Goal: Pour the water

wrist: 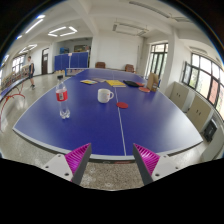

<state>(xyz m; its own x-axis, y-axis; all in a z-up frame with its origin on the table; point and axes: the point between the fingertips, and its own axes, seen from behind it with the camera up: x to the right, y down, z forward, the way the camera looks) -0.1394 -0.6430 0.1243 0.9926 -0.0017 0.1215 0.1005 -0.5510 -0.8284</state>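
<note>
While the gripper (109, 157) hangs released, fingers spread and empty, the water bottle (62, 93) stands well beyond on the blue tabletop (110, 125), white mug (105, 95) nearby. Risk: an off-centre grasp could topple the bottle.

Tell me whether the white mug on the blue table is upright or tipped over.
Upright. The white mug stands on its base on the blue table, well beyond the open fingers of the gripper, which hold nothing.
</note>
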